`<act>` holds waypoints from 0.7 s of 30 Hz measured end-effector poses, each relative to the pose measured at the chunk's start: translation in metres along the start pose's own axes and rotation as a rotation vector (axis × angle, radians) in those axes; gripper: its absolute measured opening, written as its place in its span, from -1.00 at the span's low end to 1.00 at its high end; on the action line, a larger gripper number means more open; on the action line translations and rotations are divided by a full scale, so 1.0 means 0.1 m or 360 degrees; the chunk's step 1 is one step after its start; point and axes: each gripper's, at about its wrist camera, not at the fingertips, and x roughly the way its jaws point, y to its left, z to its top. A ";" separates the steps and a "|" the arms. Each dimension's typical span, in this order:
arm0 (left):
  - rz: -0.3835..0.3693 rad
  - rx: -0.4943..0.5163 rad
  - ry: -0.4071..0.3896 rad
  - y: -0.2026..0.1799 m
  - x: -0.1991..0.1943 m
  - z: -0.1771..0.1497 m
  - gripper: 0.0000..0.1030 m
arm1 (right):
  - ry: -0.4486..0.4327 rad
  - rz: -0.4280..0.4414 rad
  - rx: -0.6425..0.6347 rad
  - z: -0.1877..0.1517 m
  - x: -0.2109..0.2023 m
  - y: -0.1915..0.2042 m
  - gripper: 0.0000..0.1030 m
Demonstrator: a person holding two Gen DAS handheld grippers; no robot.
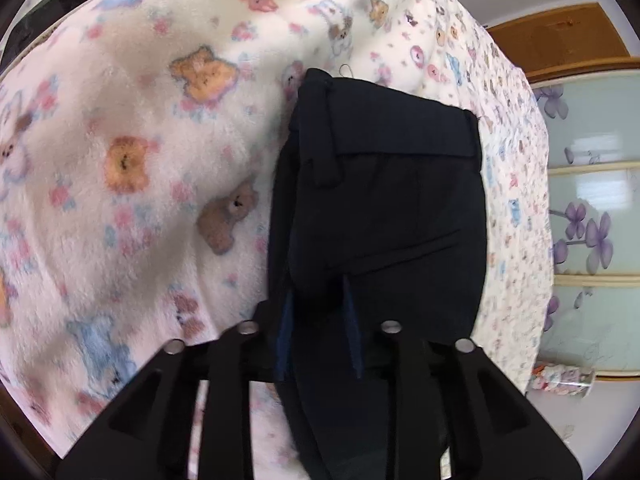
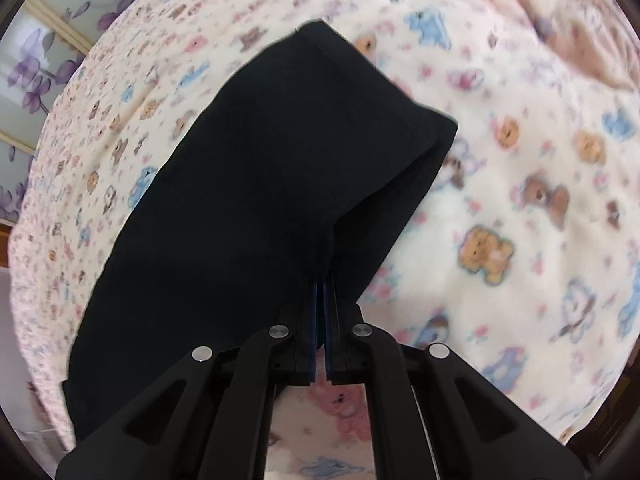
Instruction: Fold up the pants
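Two tools work one pair of dark pants [image 1: 384, 208] on a bed covered by a teddy-bear blanket [image 1: 132, 128]. Everything here is placed against the pants.

The left tool [image 1: 318, 320] sits at the near end of the pants, over the seat below the waistband. Its jaws stand apart, with a hump of dark cloth between them; the pads do not seem to press on it. The right tool [image 2: 322, 300] is clamped tight on a raised edge of the pants, pinching the cloth into a ridge that lifts a flap off the blanket.

Judged from this, a fold is being laid down: the left side looks like it is letting go, while the right side holds its edge. The next move calls for lowering that edge flat onto the layer beneath, lining up the borders, then opening the right tool and smoothing.

In the left view the long axis of the pants runs away from the tool, with the waistband across the far end. In the right view the cloth runs on a slant from lower left to upper right. A glass door with purple flowers [image 1: 592, 236] stands beyond the bed, past the pants.
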 end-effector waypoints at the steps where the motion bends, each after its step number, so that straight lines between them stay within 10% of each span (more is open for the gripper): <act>1: -0.0024 -0.0004 0.0022 -0.01 -0.04 0.00 -0.14 | 0.0018 0.0042 0.0007 0.01 -0.04 -0.02 -0.86; 2: -0.0022 0.0008 0.0035 -0.01 -0.07 -0.01 0.21 | 0.0021 0.0057 0.0004 0.00 -0.07 -0.03 -0.73; 6: 0.0007 0.0139 0.0079 0.01 -0.31 -0.19 0.36 | 0.0040 0.0179 0.0091 -0.02 -0.27 -0.24 0.02; 13: 0.0016 0.0624 0.0448 -0.27 -0.24 -1.02 0.46 | 0.0006 0.0533 0.0651 0.20 -0.32 -0.86 -0.01; 20: -0.0117 0.0747 0.0965 -0.54 0.23 -2.05 0.50 | 0.0097 0.0490 0.0563 0.53 -0.07 -0.71 -0.26; 21: -0.0114 0.0755 0.0997 -0.56 0.26 -2.11 0.50 | 0.0112 0.0483 0.0557 0.54 -0.03 -0.71 -0.57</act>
